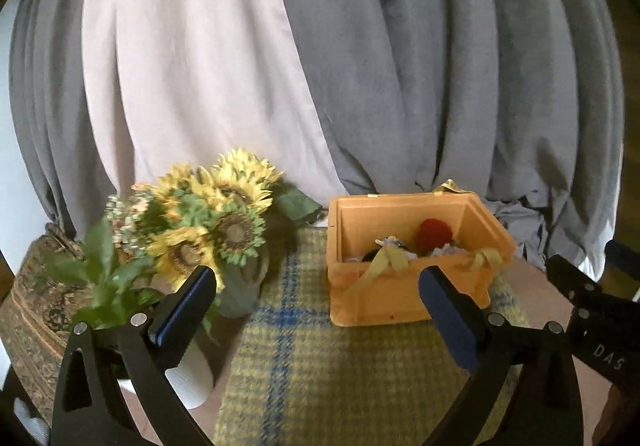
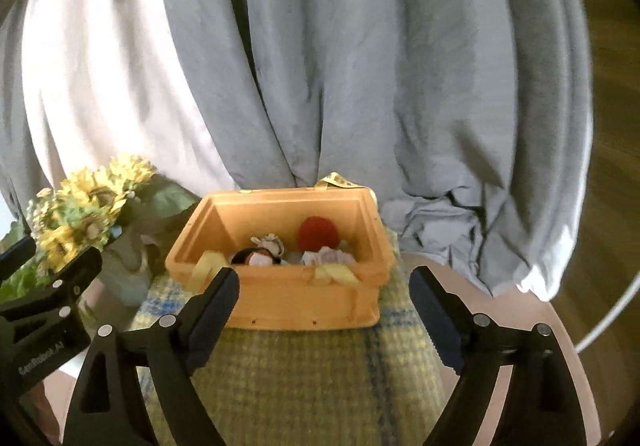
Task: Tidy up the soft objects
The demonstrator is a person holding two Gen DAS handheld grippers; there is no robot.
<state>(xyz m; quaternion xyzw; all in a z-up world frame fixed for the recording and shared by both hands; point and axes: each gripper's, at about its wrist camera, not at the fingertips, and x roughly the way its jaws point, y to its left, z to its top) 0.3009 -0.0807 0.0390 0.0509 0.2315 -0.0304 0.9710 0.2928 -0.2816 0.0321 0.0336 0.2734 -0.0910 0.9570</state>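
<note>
- Grey curtain (image 1: 460, 66) and a pale one (image 1: 180, 66) hang behind the desk (image 2: 416, 266) and fill the background of both views.
- A yellow plaid cloth (image 1: 320, 366) with blue lines covers the middle of the desk, running from the near edge to the far edge.
- An orange box (image 1: 384, 298) stands on the cloth toward the far edge, open at the top, with yellow straps (image 1: 384, 262) draped over its near rim.
- A bunch of sunflowers (image 1: 216, 214) in a vase (image 1: 240, 294) stands just beside the box, at the cloth's left edge.
- Left gripper (image 1: 316, 310): its fingers (image 1: 184, 310) are spread wide, holding nothing and touching nothing, above the cloth on the near side of the box.
- Right gripper (image 2: 324, 310): its fingers (image 2: 212, 310) are likewise spread wide and empty, above the cloth just short of the box's near wall.
- Each gripper shows at the edge of the other's view, side by side.
- Inside the box lie the soft things: a red ball (image 2: 318, 234) against the far wall, a small striped plush (image 2: 268, 244) to its left, a dark-and-pink piece (image 2: 256, 258) and white fabric (image 2: 324, 256) near the front rim.
</note>
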